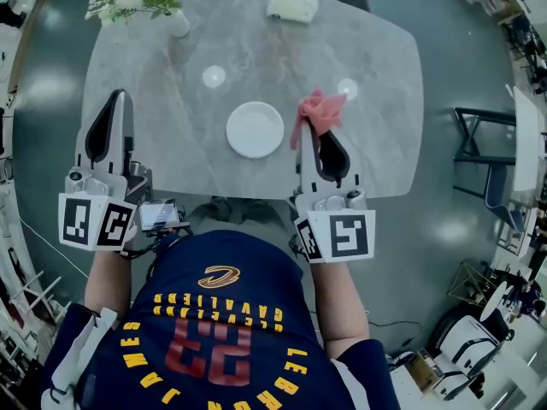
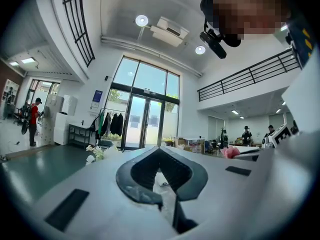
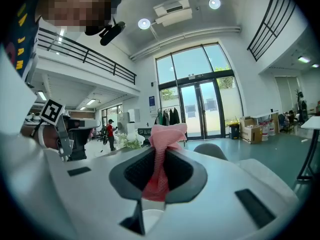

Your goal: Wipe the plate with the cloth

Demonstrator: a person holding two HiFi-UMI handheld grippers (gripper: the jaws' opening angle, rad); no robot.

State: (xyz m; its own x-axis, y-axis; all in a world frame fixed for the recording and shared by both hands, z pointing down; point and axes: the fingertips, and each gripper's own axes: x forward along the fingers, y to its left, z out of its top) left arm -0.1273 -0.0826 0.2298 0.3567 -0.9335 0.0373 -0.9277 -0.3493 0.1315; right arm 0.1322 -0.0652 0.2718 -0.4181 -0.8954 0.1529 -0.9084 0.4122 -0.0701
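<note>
The right gripper (image 1: 313,135) clamps a pink cloth (image 1: 323,108) just beside the white plate (image 1: 255,130); best lowered so the cloth drapes flat on it; the left gripper (image 1: 118,99) is closed, empty.

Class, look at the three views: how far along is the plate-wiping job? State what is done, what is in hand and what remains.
Done: the right tool has the pink cloth clamped between its jaws. In hand: the cloth is held beside the white plate, apparently not touching it; the left tool is shut and empty. Left: the wiping itself, it seems.
</note>
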